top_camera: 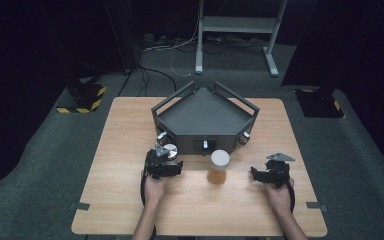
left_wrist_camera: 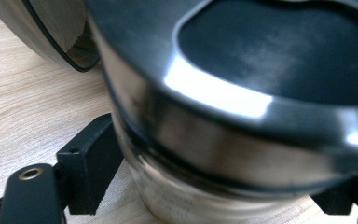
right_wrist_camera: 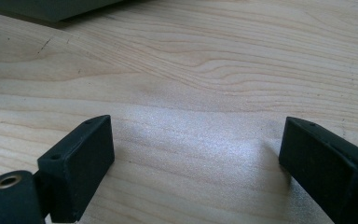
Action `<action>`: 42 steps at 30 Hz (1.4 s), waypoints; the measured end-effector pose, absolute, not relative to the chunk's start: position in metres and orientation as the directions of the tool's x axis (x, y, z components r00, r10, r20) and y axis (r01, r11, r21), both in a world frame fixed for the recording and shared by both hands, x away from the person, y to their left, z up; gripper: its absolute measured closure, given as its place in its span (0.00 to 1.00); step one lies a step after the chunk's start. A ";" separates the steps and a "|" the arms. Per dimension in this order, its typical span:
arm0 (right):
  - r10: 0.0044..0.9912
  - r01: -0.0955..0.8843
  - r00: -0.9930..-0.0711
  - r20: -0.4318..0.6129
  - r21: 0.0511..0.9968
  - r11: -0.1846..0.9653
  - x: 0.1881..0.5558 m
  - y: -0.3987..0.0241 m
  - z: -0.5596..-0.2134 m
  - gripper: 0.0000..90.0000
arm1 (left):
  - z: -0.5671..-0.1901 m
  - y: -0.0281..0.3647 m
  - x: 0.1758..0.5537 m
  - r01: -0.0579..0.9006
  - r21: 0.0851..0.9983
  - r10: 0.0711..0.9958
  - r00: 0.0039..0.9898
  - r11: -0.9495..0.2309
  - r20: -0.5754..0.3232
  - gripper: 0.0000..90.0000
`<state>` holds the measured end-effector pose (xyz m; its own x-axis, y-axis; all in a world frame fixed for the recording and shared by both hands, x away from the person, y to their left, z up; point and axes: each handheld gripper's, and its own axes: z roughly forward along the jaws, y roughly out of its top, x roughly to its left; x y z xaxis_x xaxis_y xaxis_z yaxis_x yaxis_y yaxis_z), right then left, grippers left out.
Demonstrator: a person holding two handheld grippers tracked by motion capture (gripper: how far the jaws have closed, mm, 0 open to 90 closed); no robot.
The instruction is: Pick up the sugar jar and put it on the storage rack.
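Left tongs (top_camera: 166,159) straddle the steel lidded cup (left_wrist_camera: 223,116), jaws either side of its upright body below the lid; pads look to be on the wall, so held. Cup stands on the table (top_camera: 120,150) just in front of the dark tray's (top_camera: 205,117) left corner. Right tongs (top_camera: 263,172) wide, empty, well right of cup.

High view: I see the table (top_camera: 195,200) lit from above, surroundings near black, soft detail | left gripper view: metal cup (left_wrist_camera: 223,116) blurred, too close, white glare on rim | right gripper view: I read sharp woodgrain, pale sheen between jaws
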<state>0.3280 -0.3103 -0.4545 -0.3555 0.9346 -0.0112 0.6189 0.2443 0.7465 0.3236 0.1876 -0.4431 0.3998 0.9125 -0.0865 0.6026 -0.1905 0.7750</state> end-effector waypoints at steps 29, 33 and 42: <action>0.935 0.619 -0.356 -0.011 0.747 0.244 0.328 -0.310 -0.455 0.11 | -0.450 0.191 0.327 0.592 0.785 0.907 0.410 -0.185 -0.095 0.31; 0.935 0.619 -0.356 -0.011 0.747 0.244 0.328 -0.310 -0.454 0.11 | -0.450 0.189 0.326 0.586 0.787 0.908 0.412 -0.195 -0.081 0.32; 0.935 0.619 -0.356 -0.011 0.747 0.245 0.328 -0.310 -0.454 0.11 | -0.450 0.187 0.324 0.584 0.791 0.914 0.398 -0.184 -0.081 0.33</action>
